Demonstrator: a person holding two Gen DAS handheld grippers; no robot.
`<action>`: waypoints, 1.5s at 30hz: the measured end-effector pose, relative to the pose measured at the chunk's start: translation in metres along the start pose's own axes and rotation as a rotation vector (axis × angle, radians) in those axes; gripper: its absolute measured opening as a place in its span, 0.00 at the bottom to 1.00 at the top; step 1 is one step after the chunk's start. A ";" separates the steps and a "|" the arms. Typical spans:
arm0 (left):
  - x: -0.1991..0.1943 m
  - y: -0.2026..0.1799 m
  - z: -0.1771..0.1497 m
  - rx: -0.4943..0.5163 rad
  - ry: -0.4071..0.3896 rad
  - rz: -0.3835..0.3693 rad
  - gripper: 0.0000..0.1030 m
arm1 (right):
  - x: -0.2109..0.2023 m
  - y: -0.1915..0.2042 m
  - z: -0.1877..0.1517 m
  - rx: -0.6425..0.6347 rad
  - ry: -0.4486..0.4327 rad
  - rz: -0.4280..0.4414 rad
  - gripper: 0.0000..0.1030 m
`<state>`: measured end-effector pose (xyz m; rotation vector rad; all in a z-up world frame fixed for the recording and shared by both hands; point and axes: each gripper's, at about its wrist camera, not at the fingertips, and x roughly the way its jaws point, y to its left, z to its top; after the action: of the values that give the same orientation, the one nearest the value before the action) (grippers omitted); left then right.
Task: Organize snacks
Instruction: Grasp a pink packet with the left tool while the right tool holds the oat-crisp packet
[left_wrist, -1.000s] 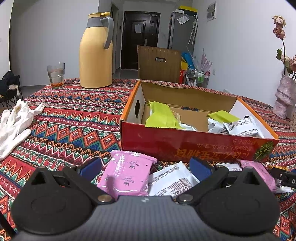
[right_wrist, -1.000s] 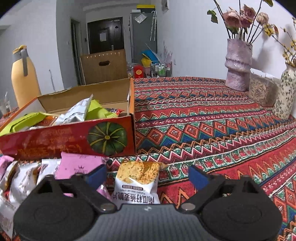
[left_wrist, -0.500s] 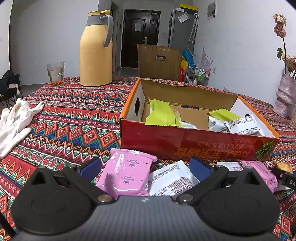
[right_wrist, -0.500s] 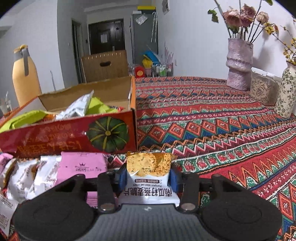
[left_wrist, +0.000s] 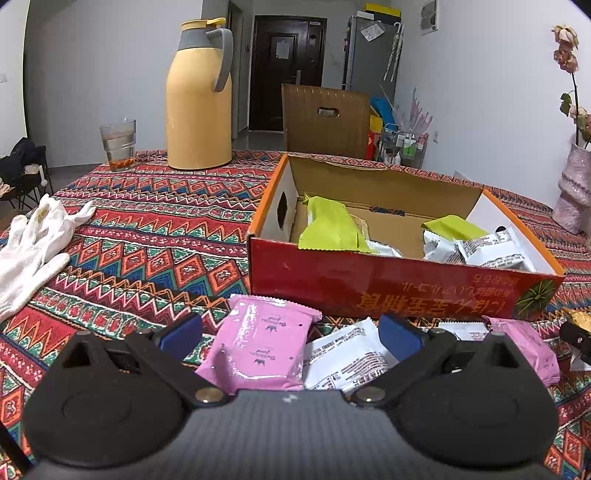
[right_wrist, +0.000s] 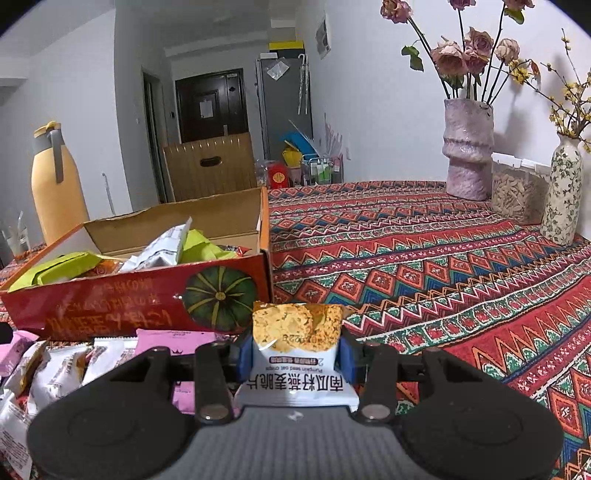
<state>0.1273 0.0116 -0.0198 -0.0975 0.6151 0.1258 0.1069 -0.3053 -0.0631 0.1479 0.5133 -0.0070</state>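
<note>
Beside the red snack box (right_wrist: 133, 295), right gripper (right_wrist: 295, 352) squeezes an oat crisp packet (right_wrist: 295, 347); left gripper (left_wrist: 290, 332) gapes wide over a pink packet (left_wrist: 264, 350).

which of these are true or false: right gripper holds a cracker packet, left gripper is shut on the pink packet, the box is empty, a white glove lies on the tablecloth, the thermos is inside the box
1. The right gripper is shut on the cracker packet. True.
2. The left gripper is shut on the pink packet. False: it is open, with the packet lying between its fingers.
3. The red box is empty. False: green and white packets lie inside.
4. A white glove lies on the tablecloth. True.
5. The yellow thermos is inside the box. False: it stands on the table behind it.
</note>
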 end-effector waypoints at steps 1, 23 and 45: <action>-0.002 0.001 0.001 -0.002 0.002 -0.002 1.00 | -0.001 0.000 0.000 0.000 -0.003 0.003 0.42; 0.025 0.006 0.005 0.077 0.136 0.060 1.00 | -0.006 -0.004 -0.002 0.021 -0.039 0.049 0.43; 0.052 0.027 0.000 -0.037 0.180 0.080 1.00 | -0.008 -0.002 -0.002 0.015 -0.045 0.065 0.43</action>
<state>0.1651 0.0430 -0.0516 -0.1210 0.7968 0.2076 0.0990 -0.3074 -0.0611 0.1782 0.4629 0.0493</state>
